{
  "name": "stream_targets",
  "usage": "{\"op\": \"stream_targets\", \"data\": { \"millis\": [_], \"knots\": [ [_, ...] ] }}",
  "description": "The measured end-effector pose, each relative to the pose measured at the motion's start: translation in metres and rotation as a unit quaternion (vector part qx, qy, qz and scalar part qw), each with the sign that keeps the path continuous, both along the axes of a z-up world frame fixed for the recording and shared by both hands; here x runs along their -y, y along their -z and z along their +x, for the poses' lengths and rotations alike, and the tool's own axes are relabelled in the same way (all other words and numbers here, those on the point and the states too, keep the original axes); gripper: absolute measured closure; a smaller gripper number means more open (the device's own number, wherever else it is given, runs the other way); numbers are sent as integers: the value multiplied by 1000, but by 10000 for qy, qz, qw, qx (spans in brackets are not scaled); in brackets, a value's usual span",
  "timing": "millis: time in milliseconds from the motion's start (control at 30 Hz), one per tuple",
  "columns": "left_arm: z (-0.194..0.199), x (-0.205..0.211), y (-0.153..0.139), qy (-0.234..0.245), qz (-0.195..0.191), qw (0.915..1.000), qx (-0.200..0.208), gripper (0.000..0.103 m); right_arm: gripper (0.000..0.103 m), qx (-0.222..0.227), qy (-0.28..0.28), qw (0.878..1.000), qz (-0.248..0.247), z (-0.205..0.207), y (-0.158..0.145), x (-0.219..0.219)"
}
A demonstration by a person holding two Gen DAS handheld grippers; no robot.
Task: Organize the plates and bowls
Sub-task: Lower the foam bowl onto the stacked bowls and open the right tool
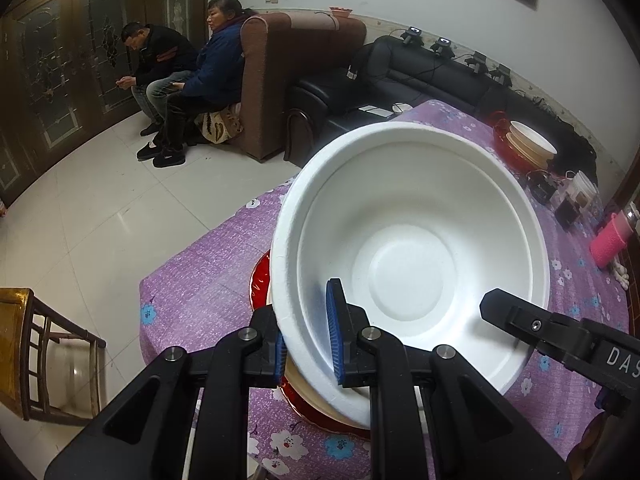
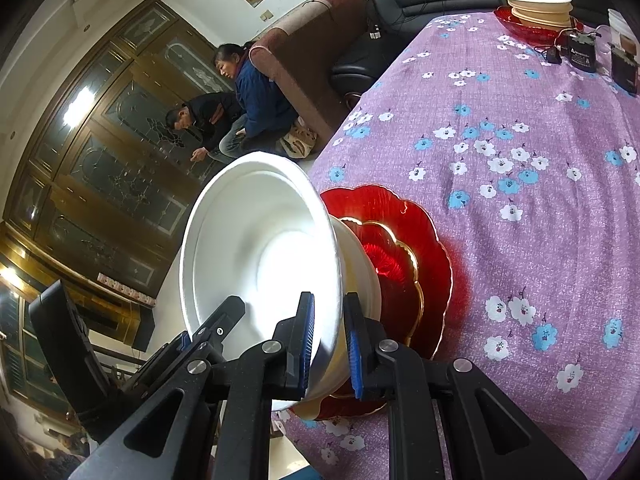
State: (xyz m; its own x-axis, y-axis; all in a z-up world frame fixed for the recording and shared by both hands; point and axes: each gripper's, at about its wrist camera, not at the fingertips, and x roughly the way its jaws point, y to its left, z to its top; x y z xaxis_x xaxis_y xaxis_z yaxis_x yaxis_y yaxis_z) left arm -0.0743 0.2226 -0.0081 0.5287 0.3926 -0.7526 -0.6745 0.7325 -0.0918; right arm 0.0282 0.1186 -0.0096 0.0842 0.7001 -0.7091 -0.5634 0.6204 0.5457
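A white foam bowl point(image 1: 408, 272) point(image 2: 272, 256) is held tilted above a stack near the table's front edge. My left gripper point(image 1: 306, 340) is shut on its near-left rim, one blue pad inside and one outside. My right gripper point(image 2: 330, 348) is shut on another part of the same rim; its black finger point(image 1: 516, 316) shows in the left wrist view. The left gripper point(image 2: 212, 328) appears at the bowl's far side in the right wrist view. Under the bowl sit a cream bowl point(image 2: 360, 264) and red scalloped plates point(image 2: 424, 248) point(image 1: 260, 280).
A second stack of cream bowls on a red plate point(image 1: 528, 140) point(image 2: 536, 4) stands at the far end of the purple flowered tablecloth point(image 2: 520, 128). Small electronics point(image 2: 582, 54) and a pink roll point(image 1: 610, 240) lie nearby. Two people sit by a brown armchair point(image 1: 280, 80); a wooden chair point(image 1: 40, 340) stands beside the table.
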Motion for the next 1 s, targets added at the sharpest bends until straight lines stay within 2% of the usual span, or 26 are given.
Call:
{"op": "stream_targets", "data": {
  "millis": [633, 700, 733, 767, 833, 867, 900, 967, 1000],
  "knots": [
    [-1, -3, -1, -21, -122, 9999, 53, 88, 81, -23, 6, 10000, -76, -3, -1, -4],
    [-2, -5, -2, -33, -178, 9998, 68, 88, 74, -44, -26, 10000, -42, -4, -2, -4],
    [-3, -6, -3, -65, -185, 9998, 65, 88, 65, -15, -20, 10000, -50, -5, -4, -4],
    [-4, -7, -4, -76, -198, 9997, 80, 87, 50, 89, 18, 9999, -97, -6, -7, -4],
    [-5, -9, -5, -69, -227, 9996, 122, 84, 38, 267, 36, 9996, -106, -9, -13, -3],
    [-6, -8, -7, -79, -217, 9996, 147, 84, 37, 357, 39, 9993, -81, -10, -17, -2],
    [-6, -8, -8, -97, -180, 9996, 169, 82, 37, 391, 51, 9992, -72, -12, -20, -1],
    [-9, -6, -12, -174, -43, 9996, 225, 66, 36, 458, 68, 9989, -39, -13, -24, 2],
    [-11, -6, -14, -186, -1, 9995, 264, 50, 36, 516, 79, 9986, -44, -14, -26, 3]
  ]
}}
